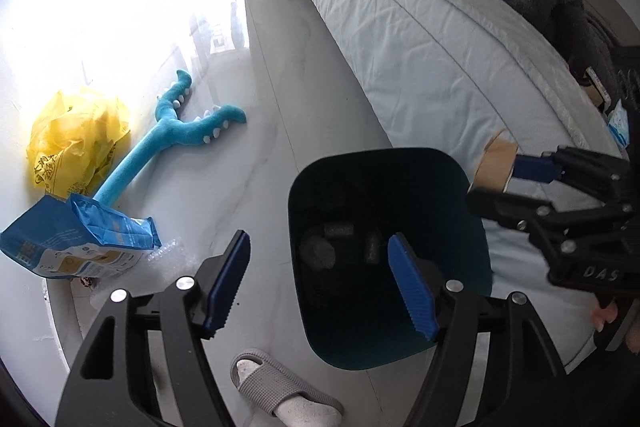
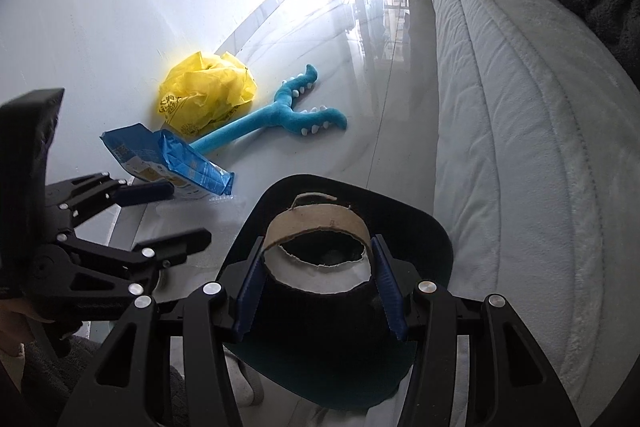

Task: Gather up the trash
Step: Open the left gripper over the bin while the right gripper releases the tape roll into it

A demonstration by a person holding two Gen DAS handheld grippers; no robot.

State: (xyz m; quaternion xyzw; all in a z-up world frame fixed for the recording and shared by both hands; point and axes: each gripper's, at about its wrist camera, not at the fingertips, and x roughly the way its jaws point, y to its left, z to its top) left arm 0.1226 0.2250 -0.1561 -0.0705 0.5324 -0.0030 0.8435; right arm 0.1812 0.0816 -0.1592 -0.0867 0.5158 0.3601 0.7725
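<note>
Left tongs (image 1: 320, 287) gape empty at 6 o'clock over the dark teal plastic bin (image 1: 472, 227); right tongs (image 2: 320, 291) pinch a torn brown cardboard ring (image 2: 320, 227) directly above that bin's mouth.

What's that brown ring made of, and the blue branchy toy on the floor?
The brown ring looks like matte cardboard: its edge is torn and fibrous. The blue toy looks like soft plush fabric, fuzzy, with small white nubs, probably stuffed.
</note>
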